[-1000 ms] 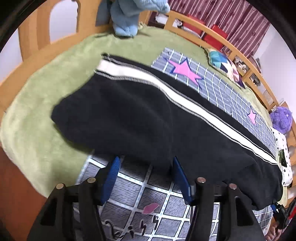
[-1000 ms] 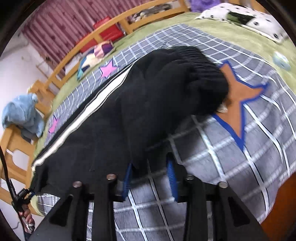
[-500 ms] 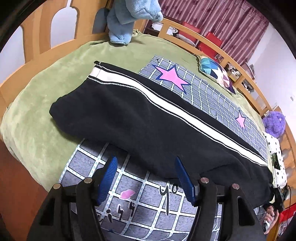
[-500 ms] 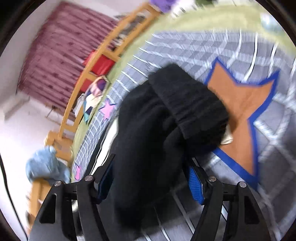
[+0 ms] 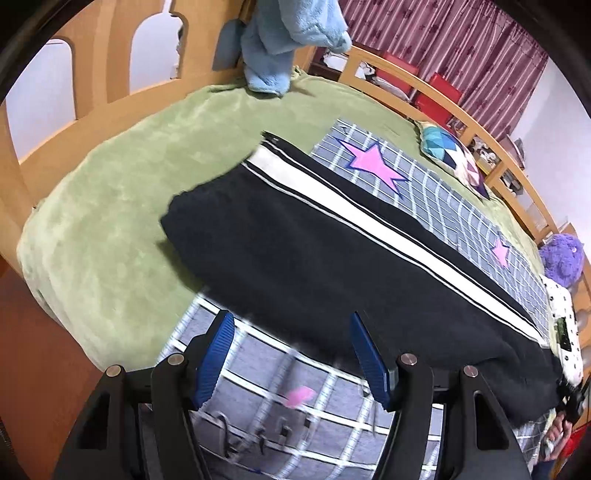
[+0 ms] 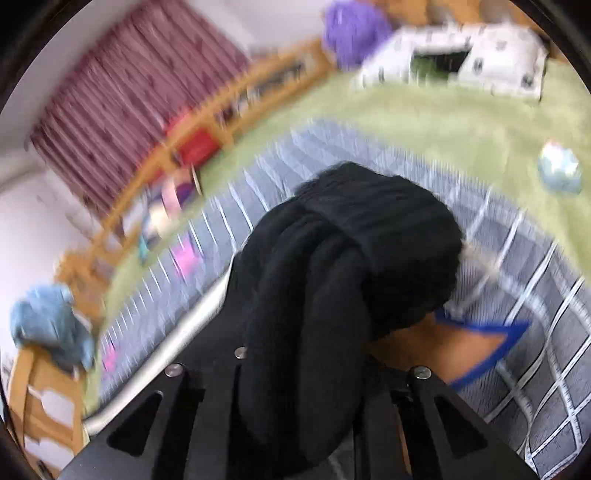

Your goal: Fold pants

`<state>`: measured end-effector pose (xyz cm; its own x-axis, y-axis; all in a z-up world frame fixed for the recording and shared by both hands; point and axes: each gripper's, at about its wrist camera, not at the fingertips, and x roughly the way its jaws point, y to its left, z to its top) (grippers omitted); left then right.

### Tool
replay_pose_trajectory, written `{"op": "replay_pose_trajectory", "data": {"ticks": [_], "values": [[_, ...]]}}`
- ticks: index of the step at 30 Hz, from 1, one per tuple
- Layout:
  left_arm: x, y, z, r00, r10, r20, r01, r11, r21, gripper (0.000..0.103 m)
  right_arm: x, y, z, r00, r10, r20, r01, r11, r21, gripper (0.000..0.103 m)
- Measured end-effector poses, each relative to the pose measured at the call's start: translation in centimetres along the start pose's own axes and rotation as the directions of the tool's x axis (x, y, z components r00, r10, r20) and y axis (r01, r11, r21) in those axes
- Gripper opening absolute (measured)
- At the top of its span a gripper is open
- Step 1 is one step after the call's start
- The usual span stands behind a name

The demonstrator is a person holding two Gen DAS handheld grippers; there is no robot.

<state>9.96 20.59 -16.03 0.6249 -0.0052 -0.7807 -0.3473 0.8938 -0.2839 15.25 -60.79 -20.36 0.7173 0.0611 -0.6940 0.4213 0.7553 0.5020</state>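
Pants (image 6: 332, 280): my right tongs (image 6: 314, 398) have just closed on the bunched waistband, cloth now between the jaws; left tongs (image 5: 291, 354) gape, empty, just short of the leg's near edge; the fold can start.

The right gripper (image 6: 303, 406) has its pads buried under the bunched black pants (image 6: 332, 288), so the pads themselves cannot be seen; its jaws have just been closing, with that fabric between them. Everything beyond it is smeared by motion: the curtain (image 6: 136, 110), the purple plush (image 6: 354, 29) and the white pillow (image 6: 461, 55) lose their detail. Just ahead of the left gripper (image 5: 291, 354), the grid blanket (image 5: 295, 406) is blurred and its dark lettering is unreadable. The pants' far end runs out of sight at that view's right edge.
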Motion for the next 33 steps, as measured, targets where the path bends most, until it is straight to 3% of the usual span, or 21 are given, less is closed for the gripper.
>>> {"op": "replay_pose_trajectory", "data": {"ticks": [2,10,13,15,18,22,24,27,33], "values": [[0.3,0.7,0.8,1.000,-0.001,0.008,0.001,1.000,-0.009,0.063,0.8,-0.2,-1.2,0.993,-0.082,-0.084,0.077,0.995,-0.060,0.020],[1.9,0.5,6.2,0.998,0.009,0.065,-0.014,0.996,0.087,0.063,-2.9,2.7,-3.7,0.976,-0.166,-0.139,0.143,0.976,-0.161,0.021],[2.9,-0.2,7.9,0.998,-0.021,0.065,0.013,0.992,0.124,0.063,-3.8,2.8,-4.4,0.975,-0.187,-0.121,0.160,0.965,-0.206,0.023],[3.3,-0.5,8.2,0.997,-0.043,0.062,0.035,0.991,0.129,0.063,-3.4,1.0,-4.4,0.973,-0.177,-0.146,0.153,0.975,-0.160,0.027],[3.9,-1.0,7.8,0.996,-0.075,0.041,0.069,0.988,0.139,0.063,-1.7,-1.7,-4.5,0.974,-0.137,-0.180,0.145,0.989,0.030,0.034],[4.5,-2.0,6.3,0.994,-0.106,0.005,0.104,0.981,0.163,0.063,-2.1,-1.8,-6.1,0.984,-0.131,-0.117,0.134,0.991,0.015,0.043],[4.7,-2.5,5.5,0.993,-0.118,-0.018,0.119,0.978,0.171,0.063,-2.3,-2.5,-6.9,0.985,-0.136,-0.103,0.141,0.989,0.040,0.063],[4.6,-3.2,4.4,0.991,-0.129,-0.040,0.134,0.976,0.173,0.063,-3.6,-4.2,-8.0,0.995,-0.072,-0.068,0.079,0.992,0.100,0.063],[3.3,-4.8,3.6,0.991,-0.128,-0.042,0.133,0.974,0.186,0.063,-6.5,-5.5,-8.4,0.997,-0.078,-0.009,0.079,0.991,0.112,0.069]]}}
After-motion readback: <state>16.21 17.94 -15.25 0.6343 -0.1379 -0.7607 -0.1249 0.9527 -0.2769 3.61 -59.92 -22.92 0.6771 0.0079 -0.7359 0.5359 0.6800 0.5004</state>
